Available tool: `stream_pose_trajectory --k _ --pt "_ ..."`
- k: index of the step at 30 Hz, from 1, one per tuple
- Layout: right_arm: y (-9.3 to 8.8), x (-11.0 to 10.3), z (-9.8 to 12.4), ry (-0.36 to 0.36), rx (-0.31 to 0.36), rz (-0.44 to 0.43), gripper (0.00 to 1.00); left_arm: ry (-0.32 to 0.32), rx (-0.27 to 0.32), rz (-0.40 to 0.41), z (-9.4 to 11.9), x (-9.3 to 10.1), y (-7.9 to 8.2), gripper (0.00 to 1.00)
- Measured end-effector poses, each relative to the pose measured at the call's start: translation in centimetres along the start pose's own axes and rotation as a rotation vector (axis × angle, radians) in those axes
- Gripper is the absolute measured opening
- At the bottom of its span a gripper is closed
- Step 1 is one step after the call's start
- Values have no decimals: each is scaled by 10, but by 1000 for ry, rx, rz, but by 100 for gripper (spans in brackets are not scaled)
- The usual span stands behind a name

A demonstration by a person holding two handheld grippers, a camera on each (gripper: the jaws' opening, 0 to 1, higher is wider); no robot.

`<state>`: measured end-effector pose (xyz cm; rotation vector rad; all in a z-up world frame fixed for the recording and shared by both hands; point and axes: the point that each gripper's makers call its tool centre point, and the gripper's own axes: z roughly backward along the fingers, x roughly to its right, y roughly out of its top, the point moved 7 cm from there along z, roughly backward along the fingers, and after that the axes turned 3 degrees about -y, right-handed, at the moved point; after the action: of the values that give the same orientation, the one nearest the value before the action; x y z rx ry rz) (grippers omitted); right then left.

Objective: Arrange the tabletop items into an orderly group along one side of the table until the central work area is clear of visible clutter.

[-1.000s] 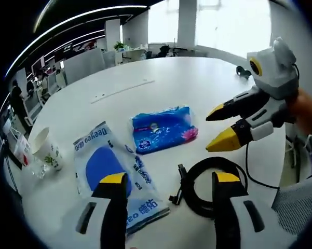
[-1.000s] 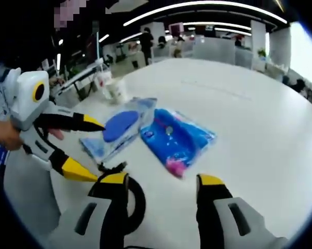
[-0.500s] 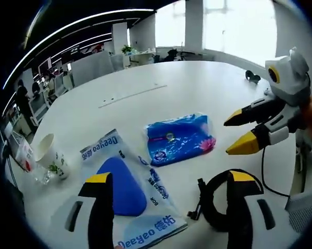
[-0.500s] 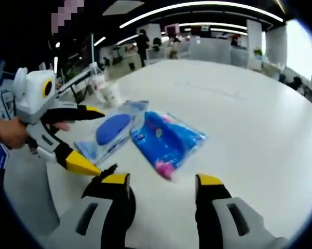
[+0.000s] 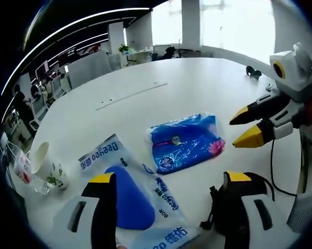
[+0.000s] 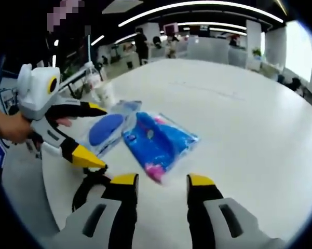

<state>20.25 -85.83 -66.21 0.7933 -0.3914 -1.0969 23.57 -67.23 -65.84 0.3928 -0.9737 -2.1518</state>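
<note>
Blue pack (image 5: 184,148) — bare table (image 5: 145,98) beyond

The worktop (image 5: 145,83) is plain white. The tissue pack (image 5: 184,141) is bright blue with a pink flower at one corner and a small round white mark. The Deeyeo packet (image 5: 132,194) is pale blue and clear, with blue lettering around a solid dark-blue shape. The paper cup (image 5: 46,163) is white with green print. The coiled cable (image 6: 91,182) is black. Both tools, left (image 5: 168,207) and right (image 6: 158,199), are black, grey-white and yellow-tipped.
</note>
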Motion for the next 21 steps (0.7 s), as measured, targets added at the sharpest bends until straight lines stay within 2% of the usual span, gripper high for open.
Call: stream_pose_trajectory --k 5,8,13,15,17,21 --pt "1 0 -5 9 -6 11 28 3 -14 4 -5 -4 4 74" --pt "5 2 -7 0 -2 26 26 6 -15 -6 -6 -5 6 59" --pt "8 4 -10 -4 10 43 21 5 -16 -19 -12 -8 9 51" --pt "8 6 -11 -6 9 51 15 -1 -28 -18 -15 -10 10 45" --pt "7 7 -14 -7 -1 50 11 0 -32 -27 -18 -12 11 43" --pt "5 9 -18 -1 -13 33 11 -10 -42 -44 -23 -15 16 36"
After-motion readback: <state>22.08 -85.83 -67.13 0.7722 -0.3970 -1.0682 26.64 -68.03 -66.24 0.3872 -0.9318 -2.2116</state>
